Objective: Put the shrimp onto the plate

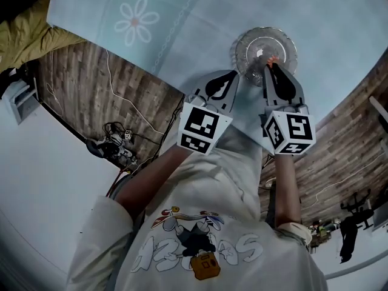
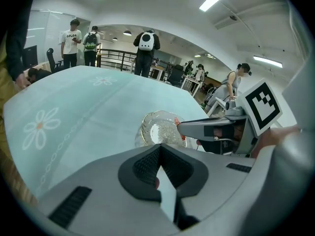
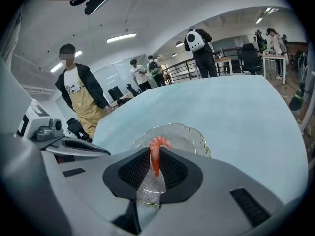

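Nearest the head camera, the wearer's pale shirt (image 1: 200,247) carries a cartoon print with big outlined characters. They sit at an awkward angle and I cannot read them with any confidence. Beyond it both arms reach forward, each tool bearing a black-and-white marker cube (image 1: 203,127).

The left tool (image 2: 160,146) has its pads pressed together at the tips with nothing between them. It hangs over the near edge of the worktop (image 1: 254,5), just beside the plate (image 1: 291,44).

The right tool (image 1: 271,62) is pinching the shrimp (image 3: 154,154) between its ribbed pads. Its own view shows this plainly: the orange body stands upright in the grip, with the curled end rising above the tips over the near rim of the glass plate. The head view gives only an orange fleck at the tool's tip. The left gripper view shows a small red spot beside the plate's rim, probably the same shrimp. No view settles whether the shrimp touches the glass.

The plate is clear, scalloped and gold-edged, and sits close to the worktop's near edge. A pale blue cloth with a white daisy (image 1: 136,21) covers the round worktop.

At the far edge stands a person in mustard overalls (image 3: 78,102). Further off, a person with a panda backpack (image 2: 146,42) faces away. A white T-shirt (image 2: 71,36) there has dark lettering too small to read.
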Action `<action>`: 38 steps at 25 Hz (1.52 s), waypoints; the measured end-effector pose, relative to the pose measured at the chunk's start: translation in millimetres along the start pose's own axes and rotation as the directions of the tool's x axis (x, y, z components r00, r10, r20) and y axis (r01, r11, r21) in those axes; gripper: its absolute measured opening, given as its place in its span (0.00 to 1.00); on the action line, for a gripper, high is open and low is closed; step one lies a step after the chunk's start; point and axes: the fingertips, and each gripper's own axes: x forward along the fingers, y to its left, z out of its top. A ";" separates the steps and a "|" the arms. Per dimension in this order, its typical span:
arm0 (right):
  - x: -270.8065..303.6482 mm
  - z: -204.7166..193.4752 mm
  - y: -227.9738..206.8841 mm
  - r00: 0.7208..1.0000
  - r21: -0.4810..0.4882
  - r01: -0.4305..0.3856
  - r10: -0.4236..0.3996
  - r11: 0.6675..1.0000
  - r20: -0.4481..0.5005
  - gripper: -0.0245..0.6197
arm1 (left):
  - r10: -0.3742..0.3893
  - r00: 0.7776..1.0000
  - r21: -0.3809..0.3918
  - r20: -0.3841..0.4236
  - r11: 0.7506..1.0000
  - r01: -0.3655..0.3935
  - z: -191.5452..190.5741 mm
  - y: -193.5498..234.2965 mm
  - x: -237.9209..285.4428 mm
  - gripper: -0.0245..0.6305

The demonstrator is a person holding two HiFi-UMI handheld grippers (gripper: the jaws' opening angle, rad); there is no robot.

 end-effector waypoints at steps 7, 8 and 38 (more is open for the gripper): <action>5.5 0.0 3.5 1.000 0.029 0.000 0.001 1.000 -0.013 0.19 | -0.002 1.000 0.007 0.010 1.000 0.002 3.1 4.4 -1.2 0.05; 4.1 0.2 4.2 1.000 0.029 0.003 -0.002 1.000 -0.012 0.20 | -0.003 1.000 0.009 0.011 1.000 0.003 3.0 3.9 -2.9 0.05; -65.3 29.3 94.2 0.988 0.006 0.129 -0.129 0.992 0.082 0.08 | -0.117 0.987 0.149 0.106 0.984 0.101 42.2 -8.7 -96.8 0.05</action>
